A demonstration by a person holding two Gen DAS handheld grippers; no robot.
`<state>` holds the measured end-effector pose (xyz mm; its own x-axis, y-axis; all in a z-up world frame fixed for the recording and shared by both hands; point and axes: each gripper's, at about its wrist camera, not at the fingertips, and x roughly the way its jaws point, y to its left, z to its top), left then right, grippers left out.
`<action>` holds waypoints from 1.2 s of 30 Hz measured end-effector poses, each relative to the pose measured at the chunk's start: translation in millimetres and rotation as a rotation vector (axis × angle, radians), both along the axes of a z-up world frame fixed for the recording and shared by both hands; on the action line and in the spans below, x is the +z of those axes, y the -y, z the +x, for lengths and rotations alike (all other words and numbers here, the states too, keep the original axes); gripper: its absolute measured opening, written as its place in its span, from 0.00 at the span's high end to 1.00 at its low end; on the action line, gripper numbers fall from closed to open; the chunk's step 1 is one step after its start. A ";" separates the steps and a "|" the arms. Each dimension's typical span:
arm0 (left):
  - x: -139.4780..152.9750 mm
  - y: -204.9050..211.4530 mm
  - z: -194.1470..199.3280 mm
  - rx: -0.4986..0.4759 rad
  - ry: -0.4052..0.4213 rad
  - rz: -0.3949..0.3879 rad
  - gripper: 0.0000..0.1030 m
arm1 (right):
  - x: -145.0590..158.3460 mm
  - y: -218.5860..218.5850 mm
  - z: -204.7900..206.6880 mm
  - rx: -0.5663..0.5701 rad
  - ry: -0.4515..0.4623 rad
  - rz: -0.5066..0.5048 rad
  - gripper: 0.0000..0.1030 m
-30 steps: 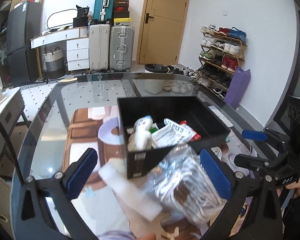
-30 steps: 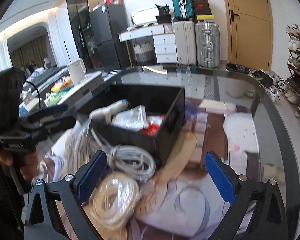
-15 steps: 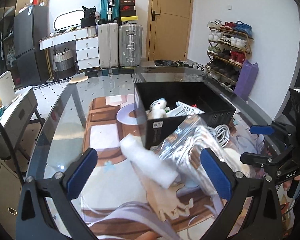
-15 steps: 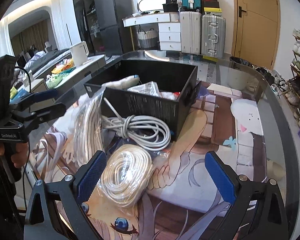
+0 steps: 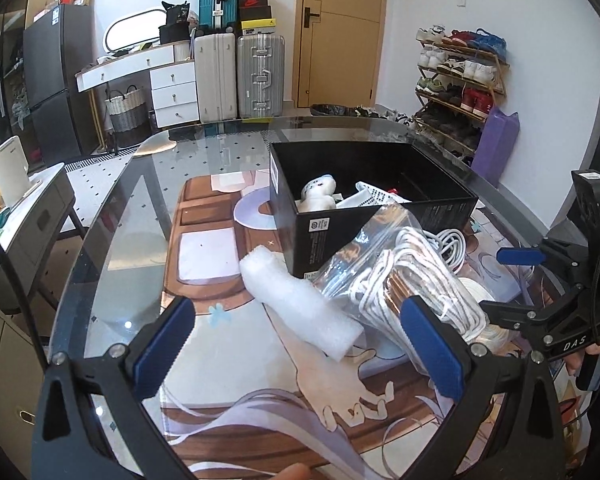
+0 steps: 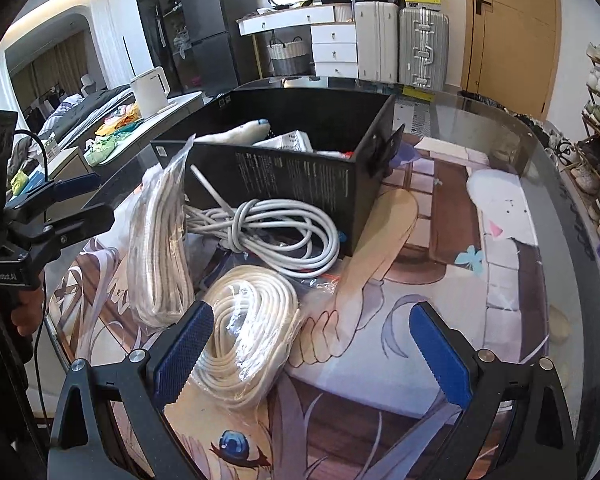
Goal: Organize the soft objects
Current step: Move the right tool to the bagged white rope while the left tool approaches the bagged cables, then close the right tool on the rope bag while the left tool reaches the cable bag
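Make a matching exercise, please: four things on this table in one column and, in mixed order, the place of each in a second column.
Things:
1. plush toy
2. foam roll
3. grey cable
4. bagged rope coil

Places:
a. on the mat, just before the right gripper
b. inside the black box
c. between the left gripper fingers
d. against the box's outer wall, unbagged

Pairs: 1-b, 2-c, 3-d, 4-a
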<state>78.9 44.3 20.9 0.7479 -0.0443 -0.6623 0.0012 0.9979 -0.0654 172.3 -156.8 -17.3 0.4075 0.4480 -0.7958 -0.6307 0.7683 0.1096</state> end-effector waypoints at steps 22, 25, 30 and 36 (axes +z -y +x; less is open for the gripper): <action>0.0 7.5 -2.5 -0.034 -0.015 0.004 0.00 | -10.0 -21.6 -9.8 0.065 -0.051 0.011 0.03; 0.4 9.7 -3.4 -0.043 -0.016 0.002 0.00 | -10.6 -21.3 -9.0 0.067 -0.056 0.011 0.03; -0.8 12.2 -3.1 -0.057 -0.024 -0.005 0.00 | -11.7 -26.0 -10.8 0.093 -0.054 -0.005 0.03; -3.5 16.5 -2.2 -0.067 -0.035 -0.004 0.00 | -12.7 -30.1 -10.9 0.107 -0.047 -0.029 0.03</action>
